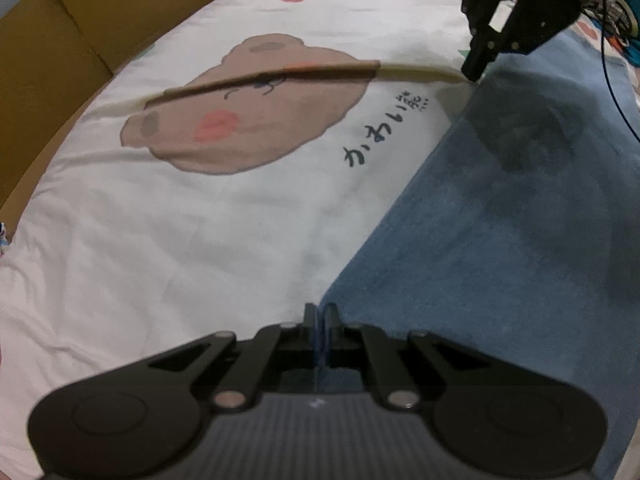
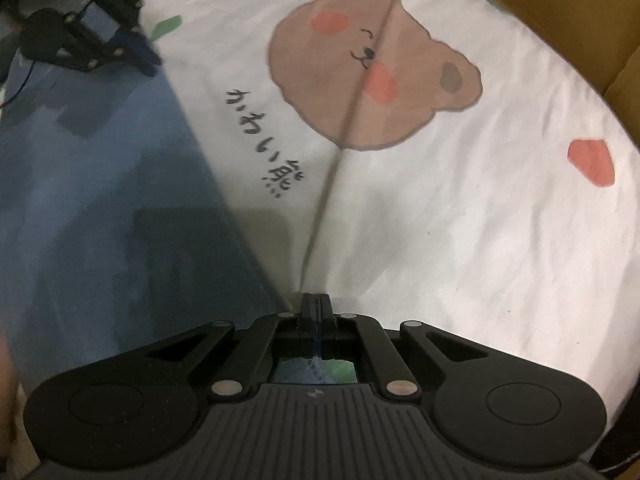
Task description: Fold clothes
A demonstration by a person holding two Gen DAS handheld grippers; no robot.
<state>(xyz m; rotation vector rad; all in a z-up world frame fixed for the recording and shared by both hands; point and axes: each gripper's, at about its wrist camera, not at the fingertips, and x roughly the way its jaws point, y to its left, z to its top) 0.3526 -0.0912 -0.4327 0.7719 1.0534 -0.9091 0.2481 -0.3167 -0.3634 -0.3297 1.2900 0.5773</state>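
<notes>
A blue garment (image 1: 500,220) lies flat on a white printed sheet, filling the right of the left wrist view and the left of the right wrist view (image 2: 100,200). My left gripper (image 1: 320,316) is shut on the garment's near edge, and a strip of blue cloth shows between its fingers. My right gripper (image 2: 317,304) is likewise shut on an edge of the blue cloth, at the garment's other end. Each gripper shows in the other's view: the right gripper (image 1: 472,74) at the garment's far corner, the left gripper (image 2: 150,62) at the top left.
The white sheet (image 1: 180,240) bears a brown bear print (image 2: 372,80), black lettering and red spots, with a raised crease running across the bear. A mustard padded surround (image 1: 60,40) borders the sheet. Cables (image 1: 612,80) and clutter lie past the garment's far end.
</notes>
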